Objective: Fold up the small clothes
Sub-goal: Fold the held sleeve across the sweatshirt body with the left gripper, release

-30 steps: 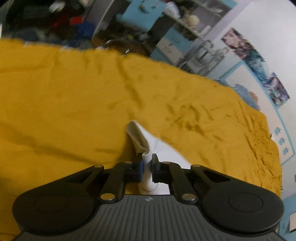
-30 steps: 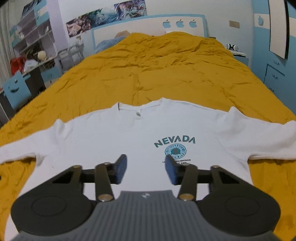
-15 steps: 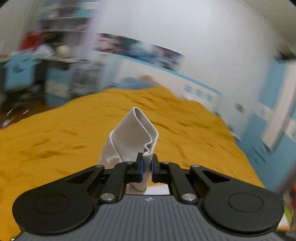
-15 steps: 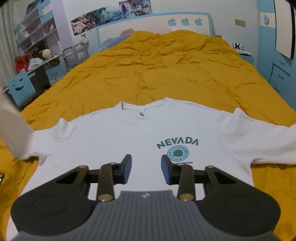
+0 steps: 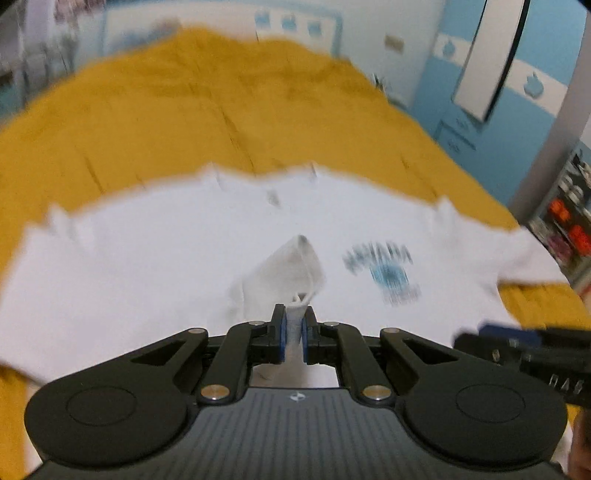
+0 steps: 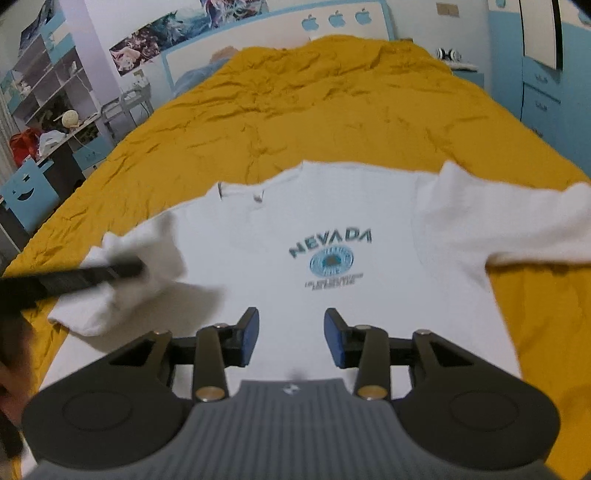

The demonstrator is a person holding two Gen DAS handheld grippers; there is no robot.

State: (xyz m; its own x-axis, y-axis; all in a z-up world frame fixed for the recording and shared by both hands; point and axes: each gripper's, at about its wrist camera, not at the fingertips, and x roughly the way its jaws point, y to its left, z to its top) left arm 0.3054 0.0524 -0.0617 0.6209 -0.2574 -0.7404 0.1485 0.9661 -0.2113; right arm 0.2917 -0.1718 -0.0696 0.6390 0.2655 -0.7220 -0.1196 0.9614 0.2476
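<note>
A wide mustard-yellow bedspread [image 6: 332, 110] fills the space ahead of both grippers and runs away from them toward a white and blue headboard [image 6: 280, 33]. On it, directly in front of the right gripper [image 6: 291, 338], a white sweatshirt [image 6: 332, 206] lies face up and spread flat, its collar pointing away from the tool and its "NEVADA" print [image 6: 330, 243] just beyond the fingertips. The garment's sleeve on the right of that gripper stretches out sideways over the yellow cloth; the sleeve on the left is bunched and lifted across the chest. The right gripper hovers above the lower part of the shirt with its jaws about half apart and nothing between the blue pads; they have just been opening a little.

The left gripper [image 5: 293, 334] is pinched nearly closed on the cuff of the left sleeve [image 5: 291, 269], which stands up in a folded peak right beyond its fingertips, over the shirt's body. Its view is blurred. In the right wrist view it appears as a dark smeared bar to the left, against the bunched sleeve. In the left wrist view the right gripper's finger shows at the right edge.
</note>
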